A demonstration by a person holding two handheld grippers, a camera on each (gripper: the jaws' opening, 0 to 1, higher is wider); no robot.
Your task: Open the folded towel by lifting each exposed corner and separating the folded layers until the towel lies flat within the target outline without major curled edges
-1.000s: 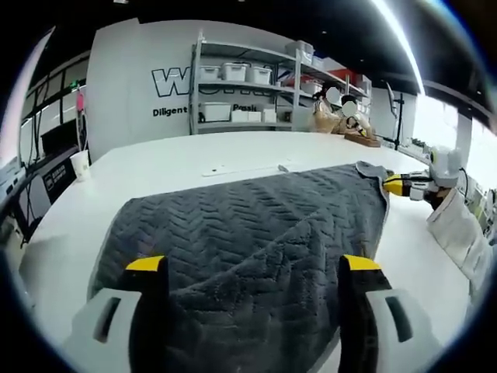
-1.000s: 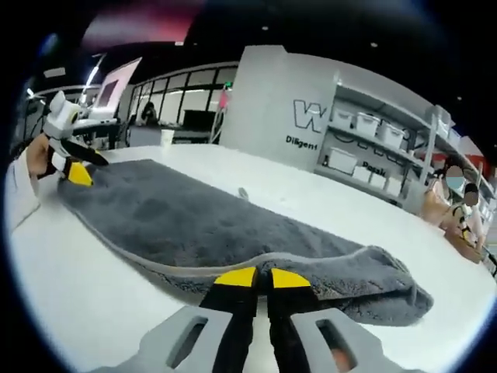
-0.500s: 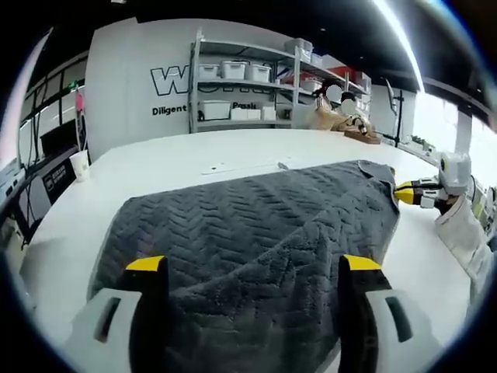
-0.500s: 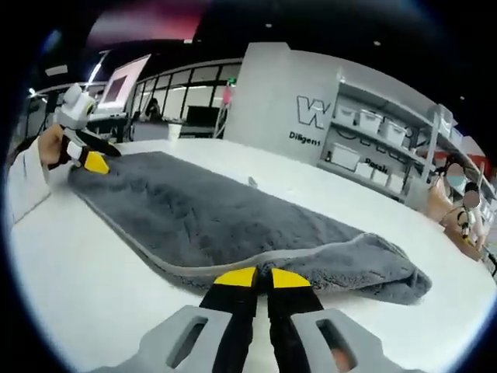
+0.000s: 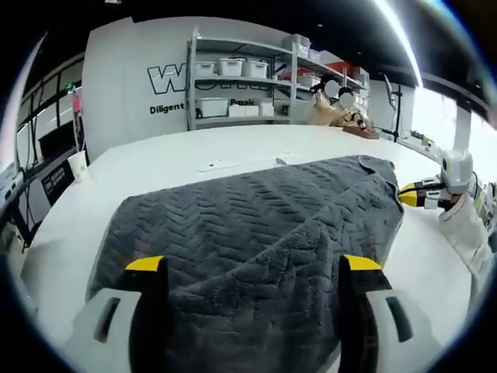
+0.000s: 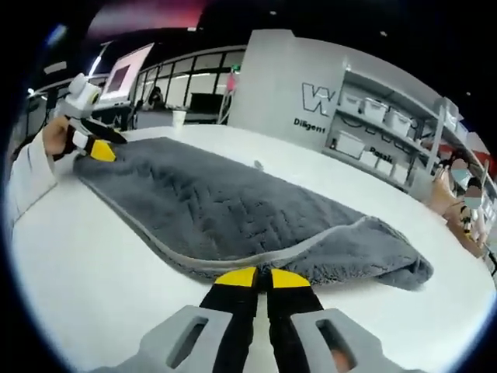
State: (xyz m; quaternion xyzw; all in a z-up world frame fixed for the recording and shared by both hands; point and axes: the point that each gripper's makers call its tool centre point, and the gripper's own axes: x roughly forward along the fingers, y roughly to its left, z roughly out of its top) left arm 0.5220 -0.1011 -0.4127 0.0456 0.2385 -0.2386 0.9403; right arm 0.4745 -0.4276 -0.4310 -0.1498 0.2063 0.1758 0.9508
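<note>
In the left gripper view, my left gripper (image 5: pixel 254 268) has its fingers spread wide around the grey towel (image 5: pixel 256 225), which covers the frame's lower middle on the white surface (image 5: pixel 155 167). In the right gripper view, my right gripper (image 6: pixel 261 277) is clenched on the towel's hem at bottom centre (mid-unfold, I judge); next I'd draw that edge outward.

Open surface on every side of the towel

The white surface (image 5: pixel 233 151) lies bare beyond and beside the grey towel (image 5: pixel 248 225), so a gripper could pass round it freely. A paper cup (image 5: pixel 79 165) stands near the far edge, and a thin flat strip (image 5: pixel 233 165) lies just past the towel. Shelves (image 5: pixel 241 85) with bins stand well apart, off the surface.
</note>
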